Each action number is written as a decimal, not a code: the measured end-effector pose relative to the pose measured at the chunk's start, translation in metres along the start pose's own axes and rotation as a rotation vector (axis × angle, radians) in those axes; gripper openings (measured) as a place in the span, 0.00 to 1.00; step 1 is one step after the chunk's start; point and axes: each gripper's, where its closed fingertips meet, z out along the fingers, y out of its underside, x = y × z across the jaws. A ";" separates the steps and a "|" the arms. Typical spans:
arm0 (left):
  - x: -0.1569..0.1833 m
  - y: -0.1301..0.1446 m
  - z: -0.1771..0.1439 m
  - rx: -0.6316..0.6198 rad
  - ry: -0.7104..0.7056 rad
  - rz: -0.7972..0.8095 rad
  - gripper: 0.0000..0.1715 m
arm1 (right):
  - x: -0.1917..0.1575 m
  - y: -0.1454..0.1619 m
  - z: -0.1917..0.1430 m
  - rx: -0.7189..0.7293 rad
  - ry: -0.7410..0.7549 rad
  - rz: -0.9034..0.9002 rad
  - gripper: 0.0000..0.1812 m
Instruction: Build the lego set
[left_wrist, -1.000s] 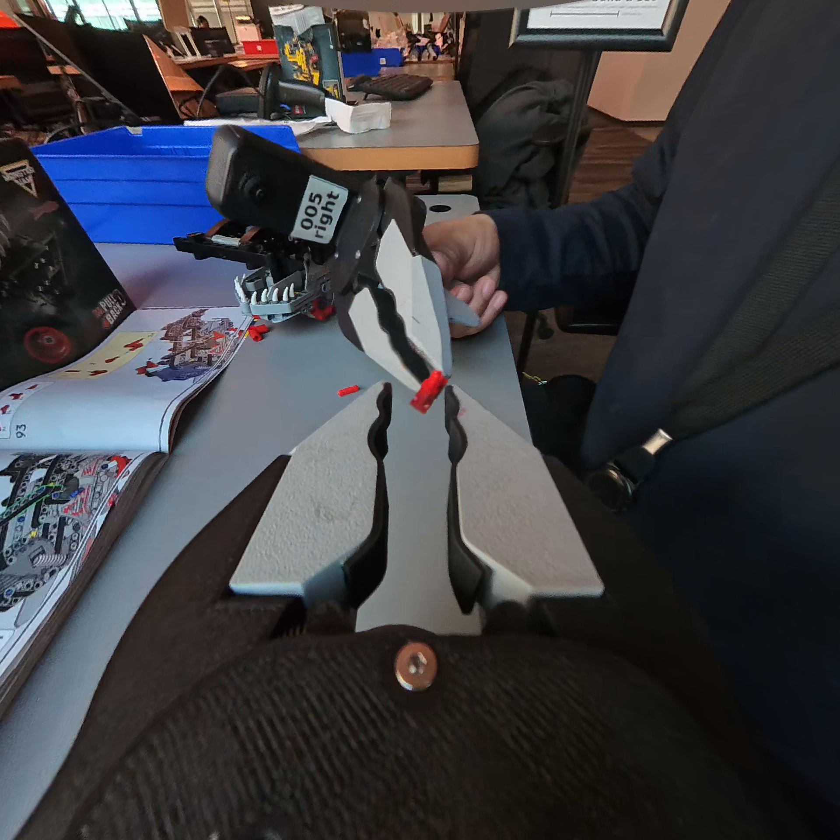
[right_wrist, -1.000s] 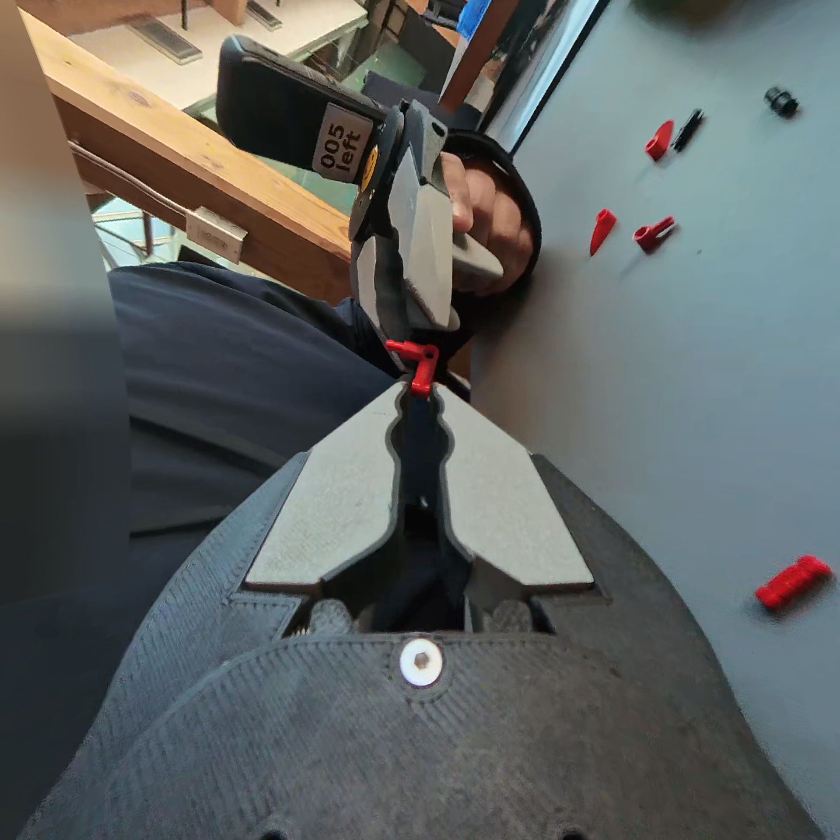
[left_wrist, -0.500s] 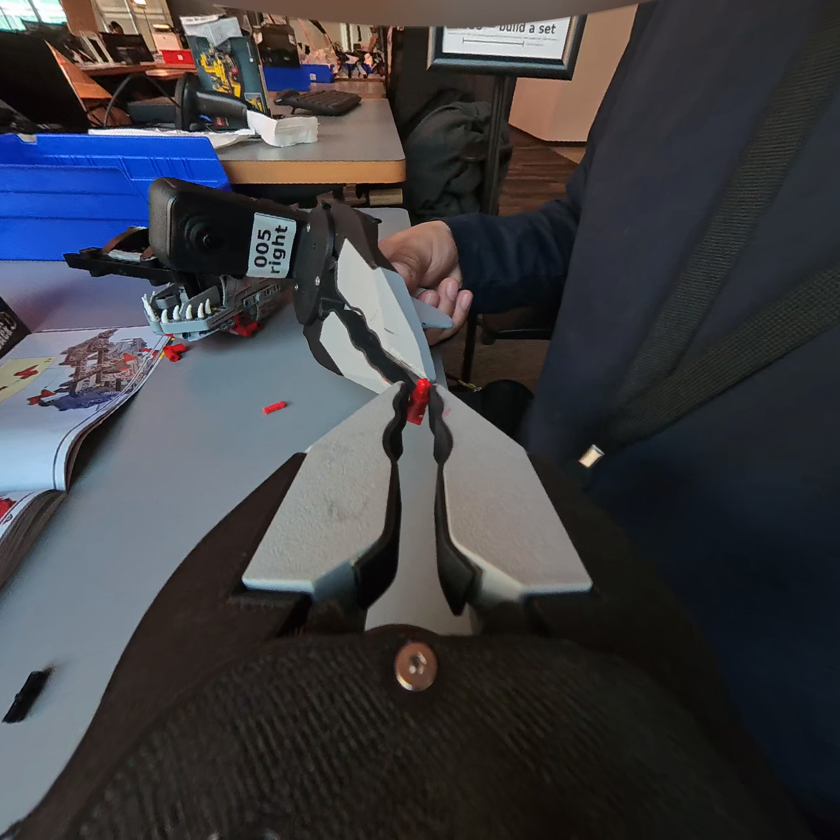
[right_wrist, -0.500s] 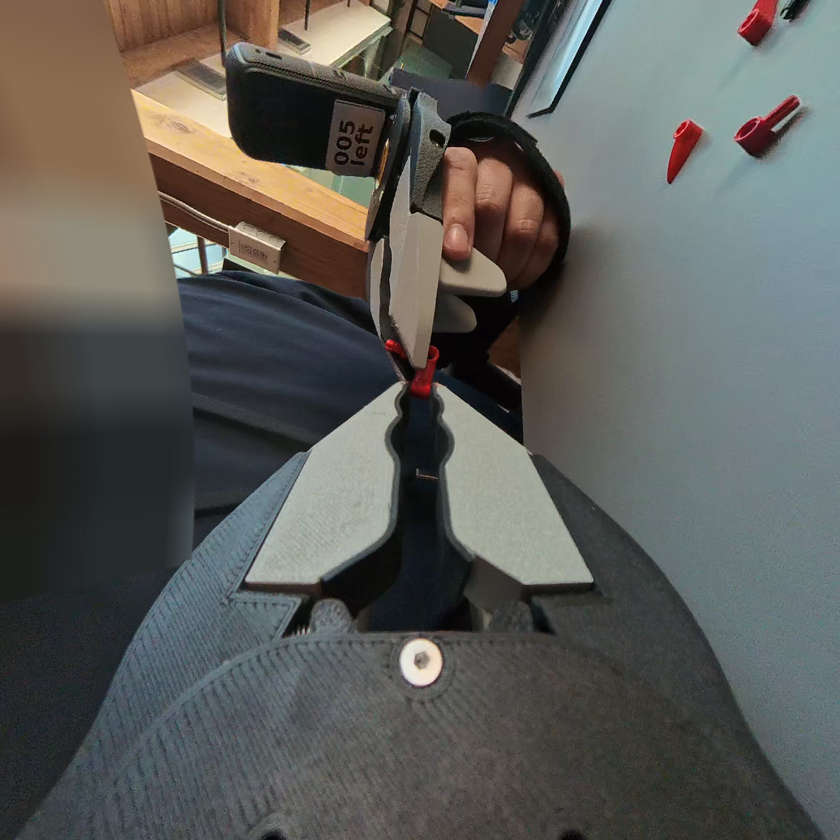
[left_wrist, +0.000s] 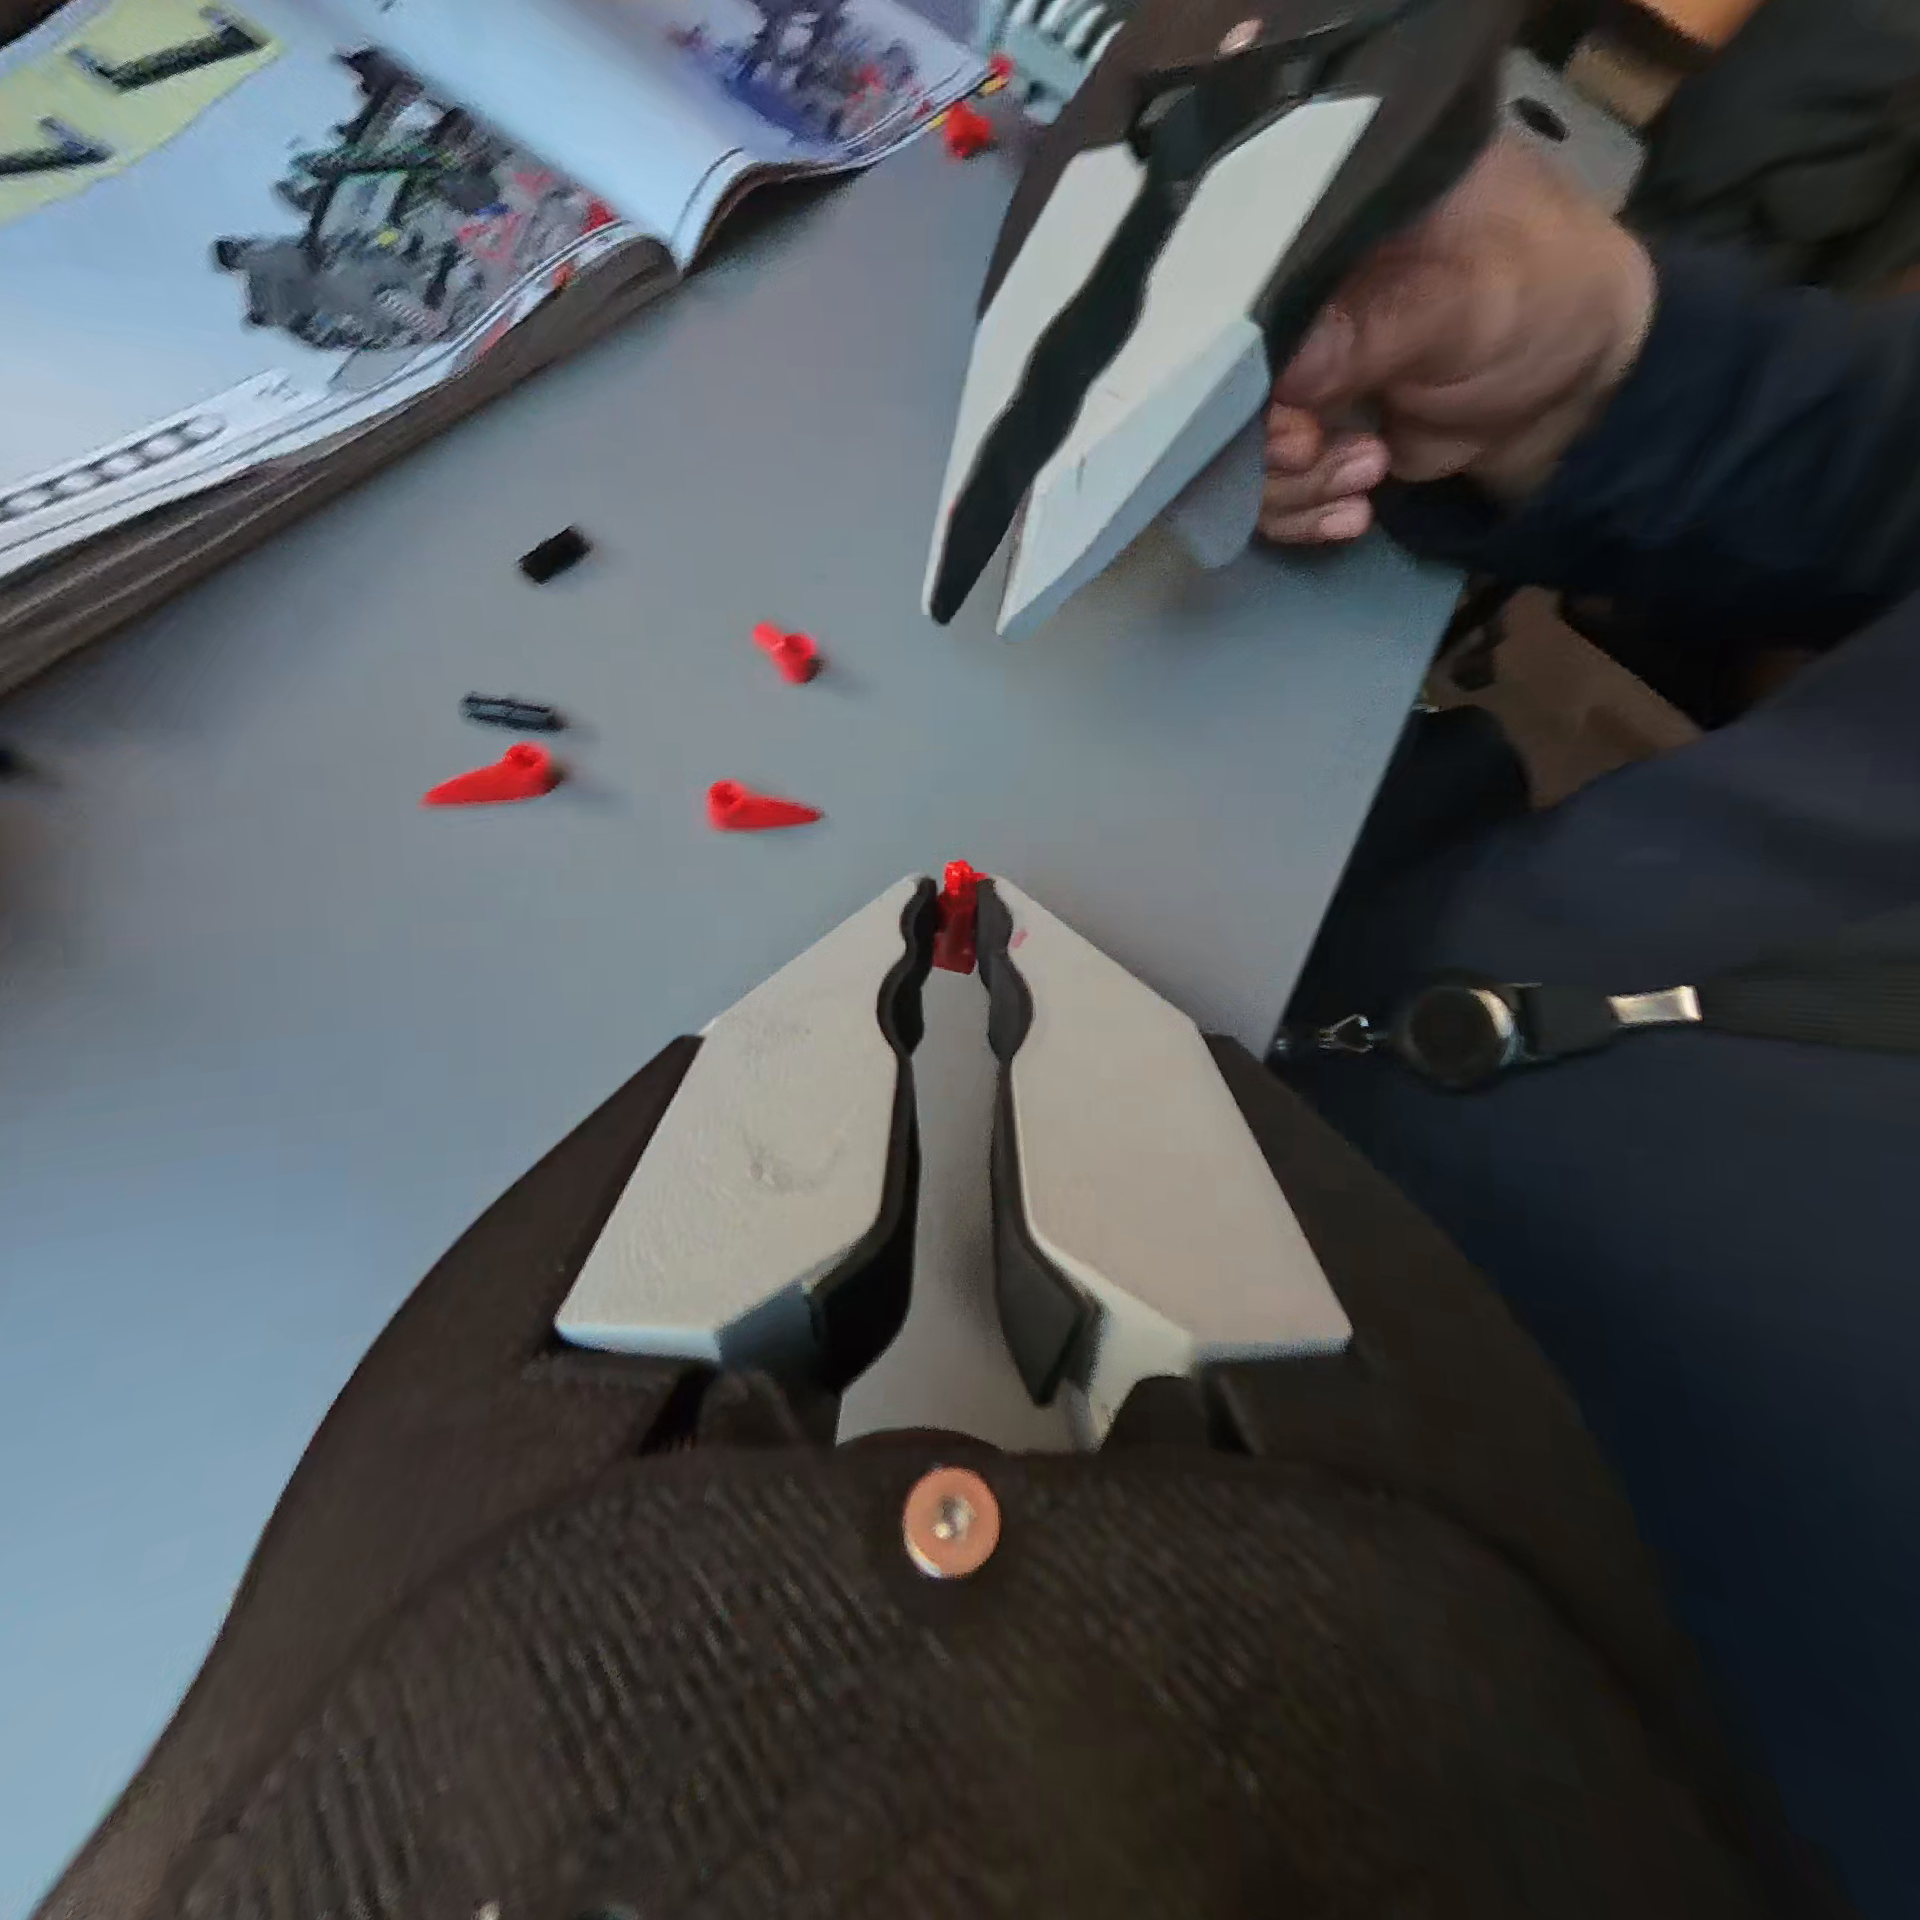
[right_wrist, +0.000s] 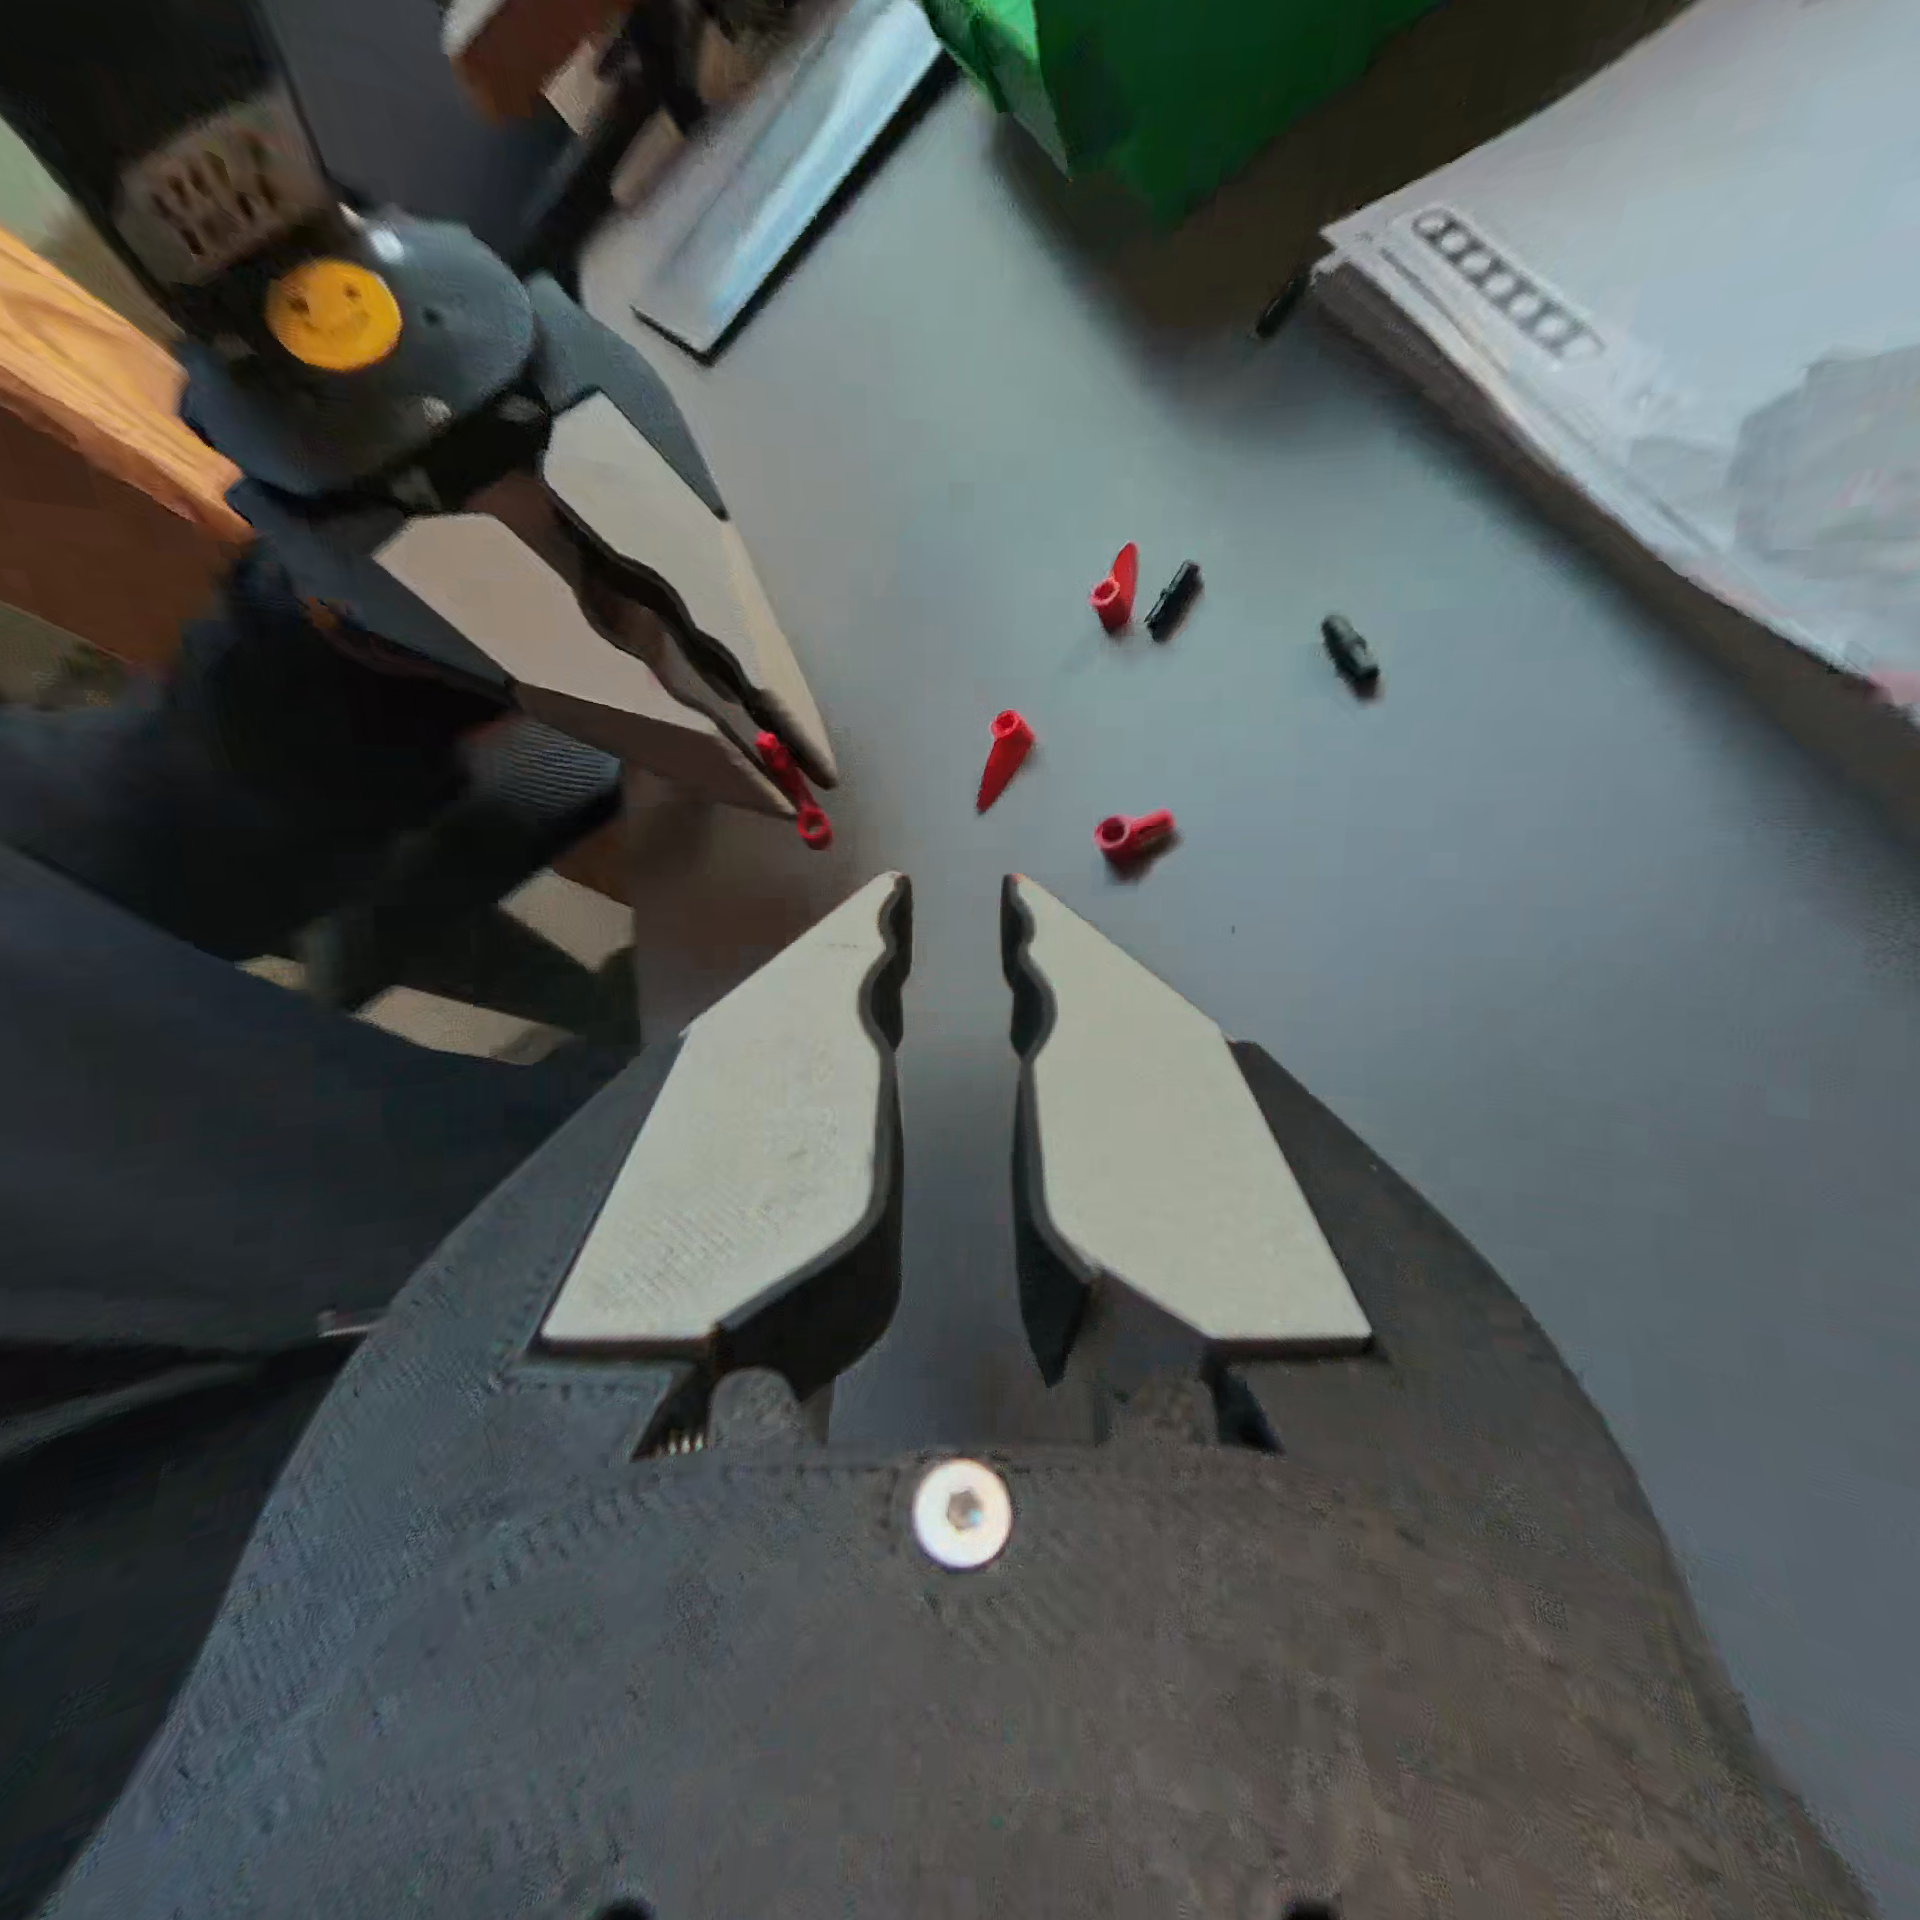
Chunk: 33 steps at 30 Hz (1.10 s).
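My left gripper (left_wrist: 953, 885) is shut on a small red lego pin piece (left_wrist: 956, 920), held just above the grey table (left_wrist: 312, 1039). The right wrist view shows this gripper (right_wrist: 814, 784) at the left, with the red piece (right_wrist: 792, 795) sticking out of its tips. My right gripper (right_wrist: 953, 891) is open and empty, with its jaws a small gap apart. It also shows in the left wrist view (left_wrist: 974, 621) at the upper right, held by a hand (left_wrist: 1455, 343). The two grippers are apart.
Loose pieces lie on the table between the grippers: two red cone pieces (right_wrist: 1005, 758) (right_wrist: 1117, 587), a red connector (right_wrist: 1132, 831) and two black pins (right_wrist: 1172, 600) (right_wrist: 1349, 652). An open instruction booklet (left_wrist: 312, 260) lies beyond them. A green object (right_wrist: 1195, 83) is at the far end. The table edge (left_wrist: 1382, 779) runs beside the person's lap. The green object (right_wrist: 1195, 83) is about 20 cm from both grippers' fingertips.
The red piece has passed from my right gripper to my left, which closed on it. My right gripper opened and drew away. Both grippers have tilted down toward the table.
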 end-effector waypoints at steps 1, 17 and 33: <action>-0.006 0.002 -0.003 -0.004 -0.010 -0.011 0.02 | 0.001 -0.003 0.009 -0.020 0.053 -0.069 0.07; -0.014 -0.005 0.005 -0.022 -0.003 0.053 0.03 | 0.006 -0.015 0.021 -0.066 0.187 -0.265 0.00; 0.029 -0.034 0.095 -0.177 0.151 0.235 0.03 | 0.009 0.016 -0.104 0.187 0.080 -0.137 0.00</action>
